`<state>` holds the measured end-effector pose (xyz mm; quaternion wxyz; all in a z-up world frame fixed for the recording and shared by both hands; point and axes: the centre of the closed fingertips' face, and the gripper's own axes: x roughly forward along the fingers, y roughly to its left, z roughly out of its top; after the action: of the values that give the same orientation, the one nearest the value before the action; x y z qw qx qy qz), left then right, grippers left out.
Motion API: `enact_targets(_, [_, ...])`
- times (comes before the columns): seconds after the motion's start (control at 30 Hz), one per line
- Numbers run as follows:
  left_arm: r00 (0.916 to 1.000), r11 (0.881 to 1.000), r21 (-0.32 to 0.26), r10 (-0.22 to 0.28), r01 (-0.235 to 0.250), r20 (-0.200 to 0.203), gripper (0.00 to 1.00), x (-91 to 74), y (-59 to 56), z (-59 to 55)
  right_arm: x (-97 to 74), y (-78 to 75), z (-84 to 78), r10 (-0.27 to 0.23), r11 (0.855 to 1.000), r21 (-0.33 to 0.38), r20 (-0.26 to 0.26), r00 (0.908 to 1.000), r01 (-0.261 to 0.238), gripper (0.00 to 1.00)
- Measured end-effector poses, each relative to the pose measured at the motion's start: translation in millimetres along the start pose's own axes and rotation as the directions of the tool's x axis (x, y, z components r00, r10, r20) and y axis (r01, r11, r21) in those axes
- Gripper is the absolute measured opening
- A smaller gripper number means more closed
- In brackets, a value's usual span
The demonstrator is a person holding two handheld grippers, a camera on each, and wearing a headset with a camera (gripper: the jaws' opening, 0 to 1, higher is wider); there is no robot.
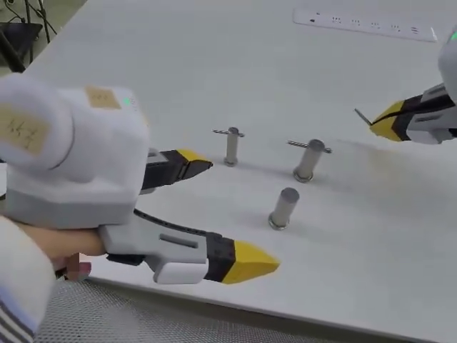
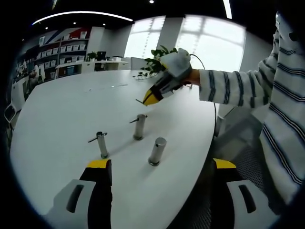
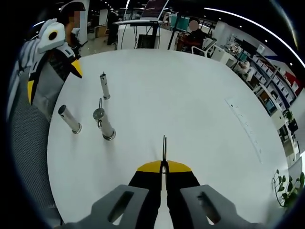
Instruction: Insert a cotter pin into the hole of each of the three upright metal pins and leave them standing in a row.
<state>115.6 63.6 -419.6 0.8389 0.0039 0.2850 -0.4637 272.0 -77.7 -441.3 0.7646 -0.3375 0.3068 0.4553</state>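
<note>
**One upright pin left to fit**

Nearest us, our yellow-tipped left tongs (image 1: 239,214) are spread empty, we judge to steady the bare grey metal pin (image 1: 284,207) standing on the white surface (image 1: 143,57). Beyond it stand the left fitted grey pin (image 1: 231,146) and the right fitted grey pin (image 1: 308,161). Farthest off, our yellow-tipped right tongs (image 1: 375,123) pinch the thin wire cotter pin (image 1: 362,116), held above the surface for aiming.

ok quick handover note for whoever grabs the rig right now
Left gripper: open, empty, low at the table's near edge.
Right gripper: shut on a loose cotter pin, off to one side of the pins.
Pins: far-left pin and far-right pin stand upright, each with a cotter pin through it. The bare pin stands upright in front of them.
Done: two of three. Left: pin the bare one, then line up all three.
</note>
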Motion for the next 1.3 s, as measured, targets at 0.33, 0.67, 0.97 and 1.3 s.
enact_targets(0.33, [0.9997, 1.000, -0.019, -0.016, 0.016, 0.018, 0.77, 8.6, 1.3, 12.7, -23.4, 16.0, 21.5, -0.035, 0.998, -0.056, 0.081, 0.9961, 0.039, 0.00])
enact_targets(0.67, [0.9967, 0.995, -0.093, -0.036, 0.043, 0.073, 0.71, 20.6, 4.4, 34.4, -35.6, 26.4, 40.5, -0.062, 0.990, -0.117, 0.158, 0.9855, 0.081, 0.00])
enact_targets(0.97, [0.9920, 0.986, -0.146, -0.065, 0.081, 0.108, 0.63, 29.3, 6.0, 53.3, -44.6, 48.0, 56.0, -0.058, 0.979, -0.179, 0.201, 0.9780, 0.095, 0.00])
enact_targets(1.3, [0.9813, 0.965, -0.221, -0.106, 0.140, 0.161, 0.43, 33.0, 2.0, 73.8, -48.9, 80.1, 75.0, -0.017, 0.963, -0.258, 0.240, 0.9705, 0.081, 0.00])
